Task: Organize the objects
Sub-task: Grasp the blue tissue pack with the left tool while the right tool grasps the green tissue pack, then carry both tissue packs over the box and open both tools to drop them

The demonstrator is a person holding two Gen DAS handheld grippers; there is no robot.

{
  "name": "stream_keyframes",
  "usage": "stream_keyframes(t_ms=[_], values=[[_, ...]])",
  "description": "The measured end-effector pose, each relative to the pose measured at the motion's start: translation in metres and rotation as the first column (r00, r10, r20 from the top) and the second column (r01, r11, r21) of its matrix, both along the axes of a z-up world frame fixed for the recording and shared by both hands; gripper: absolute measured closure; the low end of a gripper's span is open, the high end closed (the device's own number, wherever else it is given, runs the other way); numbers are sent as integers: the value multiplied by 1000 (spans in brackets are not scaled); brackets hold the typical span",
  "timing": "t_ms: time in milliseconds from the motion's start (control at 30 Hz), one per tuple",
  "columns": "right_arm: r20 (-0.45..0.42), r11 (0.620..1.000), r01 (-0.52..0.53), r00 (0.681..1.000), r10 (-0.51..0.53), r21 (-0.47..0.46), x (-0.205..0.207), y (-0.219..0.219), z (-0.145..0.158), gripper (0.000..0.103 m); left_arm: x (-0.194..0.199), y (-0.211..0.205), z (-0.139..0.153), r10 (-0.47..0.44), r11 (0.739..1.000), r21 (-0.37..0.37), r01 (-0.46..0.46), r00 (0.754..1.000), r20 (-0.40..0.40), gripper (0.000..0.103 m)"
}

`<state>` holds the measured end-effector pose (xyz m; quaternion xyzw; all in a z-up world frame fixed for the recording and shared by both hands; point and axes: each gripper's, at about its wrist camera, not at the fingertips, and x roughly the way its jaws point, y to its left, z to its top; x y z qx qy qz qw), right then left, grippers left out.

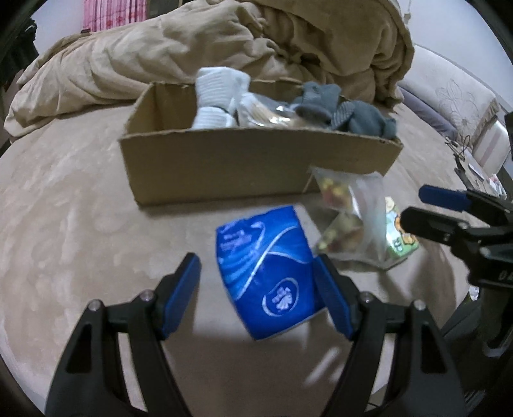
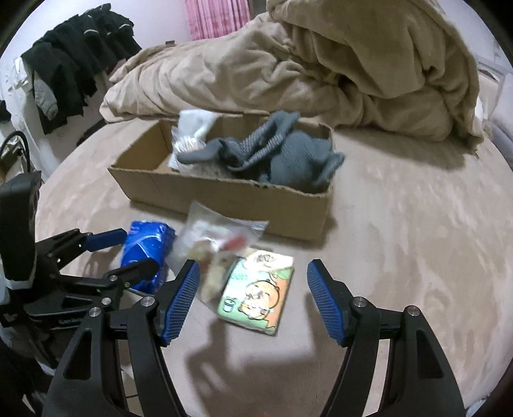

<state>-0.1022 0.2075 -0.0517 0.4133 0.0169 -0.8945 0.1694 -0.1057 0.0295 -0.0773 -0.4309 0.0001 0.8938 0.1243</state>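
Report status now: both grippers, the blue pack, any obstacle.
Left gripper open around blue pack. Right gripper open above cartoon packet. Clear bag before cardboard box.

A bed covered in a plush beige sheet (image 2: 400, 256) fills most of both views, with a rumpled tan duvet (image 2: 336, 64) heaped at its far side. Behind it hang pink curtains (image 2: 218, 16) against a pale wall — dark clothes (image 2: 73, 61) are draped at the left. A cream upholstered headboard (image 1: 455, 93) stands at the right.
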Motion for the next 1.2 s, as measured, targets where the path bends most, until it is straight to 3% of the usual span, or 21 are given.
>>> stream_keyframes(t_ms=[167,433,467,500,767,1200], values=[[19,1000,4,1000,-5,28,-4,0,-15,31,3,4,-2,-12,1000,-7,11,1000,-4,28],[89,1000,-4,996,3,7,-13,0,-40,31,8,15,-12,-46,994,-105,42,998,-32,28],[88,1000,-5,996,4,6,-13,0,-39,35,8,15,-12,-48,993,-109,44,998,-36,29],[88,1000,-8,996,8,3,-13,0,-38,47,9,15,-13,-48,993,-110,44,998,-40,29],[68,1000,-21,998,19,23,-7,-1,-31,52,8,4,-5,-25,999,-32,24,999,-36,45],[-19,999,16,1000,-17,-35,-5,7,8,57,19,-4,32,0,1000,15,2,993,-115,45]])
